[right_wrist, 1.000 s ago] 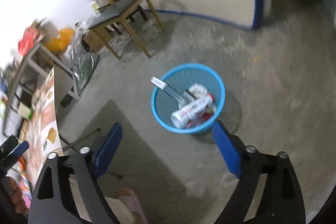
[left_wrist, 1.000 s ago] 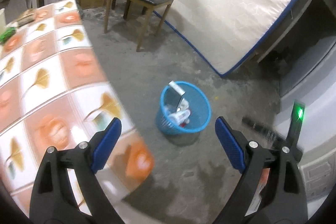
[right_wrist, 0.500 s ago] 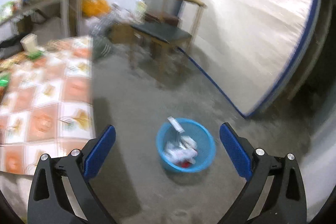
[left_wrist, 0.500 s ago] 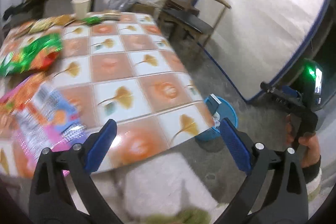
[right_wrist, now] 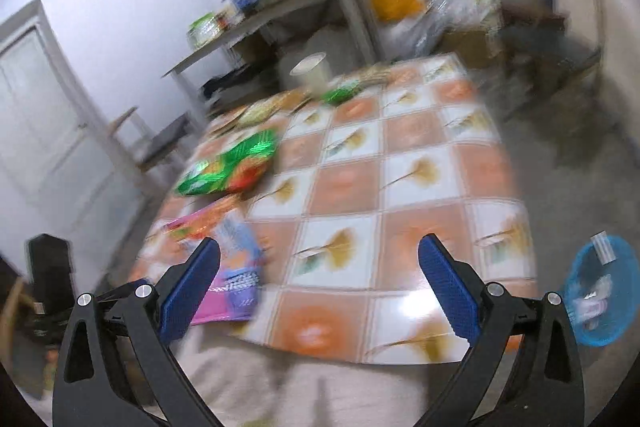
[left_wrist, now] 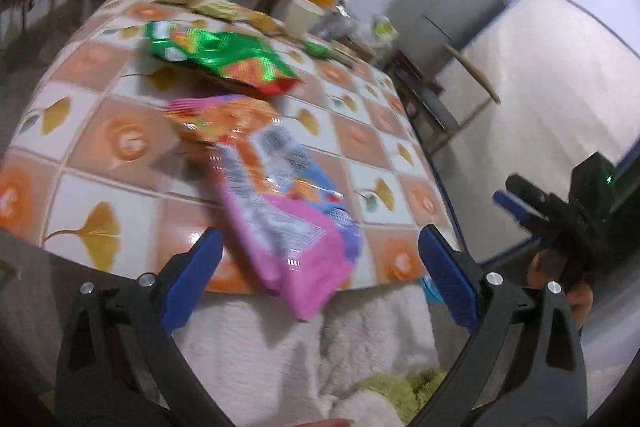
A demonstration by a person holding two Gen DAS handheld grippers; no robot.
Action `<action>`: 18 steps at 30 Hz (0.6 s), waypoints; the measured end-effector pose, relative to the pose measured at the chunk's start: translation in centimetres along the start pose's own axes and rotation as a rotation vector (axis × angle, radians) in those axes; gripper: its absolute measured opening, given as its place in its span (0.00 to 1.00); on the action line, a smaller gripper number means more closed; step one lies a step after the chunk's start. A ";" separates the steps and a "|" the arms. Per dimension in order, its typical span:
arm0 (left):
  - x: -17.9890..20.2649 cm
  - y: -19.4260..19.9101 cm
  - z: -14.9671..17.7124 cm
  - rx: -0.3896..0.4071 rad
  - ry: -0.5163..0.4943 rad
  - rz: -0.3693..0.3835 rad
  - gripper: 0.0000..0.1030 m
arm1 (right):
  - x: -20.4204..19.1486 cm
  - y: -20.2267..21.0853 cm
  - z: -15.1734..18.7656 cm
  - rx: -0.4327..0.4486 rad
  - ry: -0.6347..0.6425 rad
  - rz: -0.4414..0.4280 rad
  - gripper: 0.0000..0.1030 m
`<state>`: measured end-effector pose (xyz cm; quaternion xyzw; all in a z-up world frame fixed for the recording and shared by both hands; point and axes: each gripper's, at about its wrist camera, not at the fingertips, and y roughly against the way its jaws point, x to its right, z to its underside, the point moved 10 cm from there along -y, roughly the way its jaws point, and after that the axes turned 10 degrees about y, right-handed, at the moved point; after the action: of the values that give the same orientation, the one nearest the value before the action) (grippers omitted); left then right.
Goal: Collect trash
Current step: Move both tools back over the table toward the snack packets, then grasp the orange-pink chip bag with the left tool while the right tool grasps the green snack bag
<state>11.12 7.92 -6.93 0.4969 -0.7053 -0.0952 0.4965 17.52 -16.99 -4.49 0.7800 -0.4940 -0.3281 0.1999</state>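
A pink and orange snack bag (left_wrist: 280, 195) lies on the checkered table (left_wrist: 100, 131), its near end hanging over the front edge. Behind it lies a green foil bag (left_wrist: 224, 61). My left gripper (left_wrist: 320, 271) is open just short of the pink bag, nothing between its blue pads. In the right wrist view the pink bag (right_wrist: 224, 259) sits at the near left, the green bag (right_wrist: 232, 167) further back. My right gripper (right_wrist: 318, 283) is open over the table's front edge, empty. The blue trash basket (right_wrist: 600, 295) stands on the floor at right, holding trash.
A paper cup (right_wrist: 310, 75) and several flat wrappers (right_wrist: 256, 111) lie at the table's far end. A cluttered shelf table (right_wrist: 272, 7), a wooden chair (right_wrist: 560, 27) and a leaning mattress (left_wrist: 560, 99) stand around. White fluffy fabric (left_wrist: 300, 347) lies below the grippers.
Both grippers have swung away from the blue basket on the floor toward the table, and the snack bags have come into view. Both jaws remain wide and empty.
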 end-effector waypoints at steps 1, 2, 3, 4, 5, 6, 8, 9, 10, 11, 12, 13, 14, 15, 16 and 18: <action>-1.0 0.1 -0.4 0.022 0.020 -0.007 0.92 | -0.9 -1.1 0.1 -0.028 -0.017 -0.050 0.94; -1.6 0.0 -0.7 0.035 0.030 -0.015 0.92 | -1.7 -2.2 0.4 -0.052 -0.032 -0.091 0.94; -2.4 -0.2 -1.0 0.049 0.046 -0.027 0.92 | -2.9 -2.9 1.2 -0.072 -0.039 -0.118 0.94; -3.0 -0.5 -1.1 0.055 0.062 -0.032 0.92 | -3.4 -3.9 1.6 -0.089 -0.044 -0.132 0.94; -3.9 -0.9 -1.4 0.052 0.094 -0.031 0.92 | -3.7 -4.6 1.9 -0.106 -0.047 -0.141 0.94; -4.7 -1.6 -1.5 0.039 0.136 -0.027 0.92 | -3.8 -5.3 1.9 -0.117 -0.048 -0.145 0.94; -5.7 -2.7 -1.7 0.011 0.191 -0.013 0.92 | -4.1 -6.2 1.9 -0.137 -0.056 -0.167 0.93; -6.1 -3.4 -1.7 -0.006 0.209 -0.015 0.92 | -4.3 -6.8 1.8 -0.144 -0.062 -0.179 0.93; -6.3 -4.0 -1.8 -0.020 0.214 -0.017 0.92 | -4.5 -7.3 1.7 -0.151 -0.074 -0.198 0.93; -6.3 -4.4 -2.0 -0.017 0.204 -0.013 0.92 | -4.6 -7.9 1.4 -0.156 -0.083 -0.212 0.93; -6.1 -4.7 -2.3 -0.009 0.180 -0.017 0.92 | -4.6 -8.5 1.1 -0.161 -0.102 -0.236 0.91; -6.1 -5.0 -2.4 -0.010 0.166 -0.021 0.92 | -4.8 -9.2 0.6 -0.169 -0.127 -0.274 0.90; -5.9 -5.4 -2.6 -0.015 0.148 -0.021 0.92 | -4.9 -9.8 0.1 -0.175 -0.153 -0.305 0.89; -5.6 -5.8 -2.8 -0.018 0.138 -0.020 0.92 | -4.9 -10.6 -0.4 -0.182 -0.181 -0.338 0.88; -5.5 -6.2 -2.9 -0.021 0.129 -0.021 0.92 | -5.0 -11.6 -0.9 -0.193 -0.211 -0.371 0.87; -5.3 -6.8 -3.2 -0.022 0.103 -0.026 0.92 | -5.4 -13.3 -1.7 -0.220 -0.257 -0.423 0.84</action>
<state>17.85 9.97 -12.82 0.5048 -0.6712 -0.0840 0.5363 25.58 -6.42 -10.08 0.7913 -0.3029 -0.5106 0.1463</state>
